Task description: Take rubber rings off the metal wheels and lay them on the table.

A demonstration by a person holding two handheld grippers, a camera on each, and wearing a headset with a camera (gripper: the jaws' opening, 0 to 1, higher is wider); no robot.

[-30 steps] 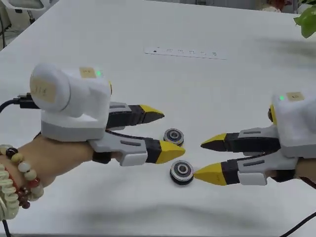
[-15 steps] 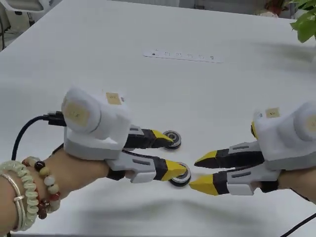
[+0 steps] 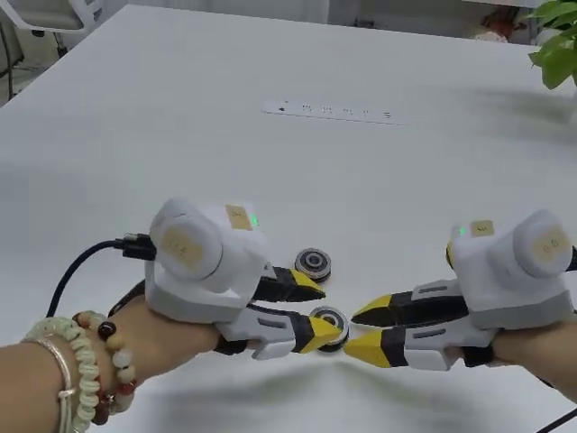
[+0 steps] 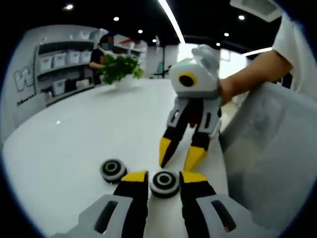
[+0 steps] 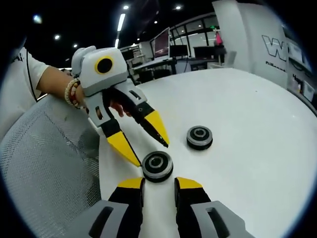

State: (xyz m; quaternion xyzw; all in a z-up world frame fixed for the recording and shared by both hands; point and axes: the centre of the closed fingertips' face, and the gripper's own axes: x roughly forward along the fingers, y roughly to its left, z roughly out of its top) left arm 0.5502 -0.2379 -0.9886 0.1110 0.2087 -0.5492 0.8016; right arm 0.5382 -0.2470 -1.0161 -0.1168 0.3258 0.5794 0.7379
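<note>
Item: near wheel [image 3: 328, 322], metal, lying flat on the white table [image 3: 270, 180], its dark rubber ring [image 5: 148, 174] seated around the rim.

- Far wheel [image 3: 313, 262]: same make, flat on the table, just beyond the near wheel and apart from it. A dark band circles its rim too.
- Left gripper [image 3: 326, 309]: jaws parted and set astride the near wheel, one yellow tip on each side, just beside the rim. In the left gripper view the wheel sits squarely between the two tips. The pictures show no squeeze on it.
- Right gripper [image 3: 352, 328]: comes at the near wheel from the side opposite the left gripper. Jaws parted with nothing between them, and both yellow tips point at the wheel, just short of its rim.
- Black cable [image 3: 86, 262]: runs from the back of the left gripper, away from the near wheel.
- Bead bracelets [image 3: 90, 361]: on the wrist behind the left gripper, well apart from the near wheel.
- Flush socket strip [image 3: 329, 112]: set in the tabletop, well beyond the near wheel.
- Green plant [image 3: 557, 41]: at the far corner of the table, farthest from the near wheel.
</note>
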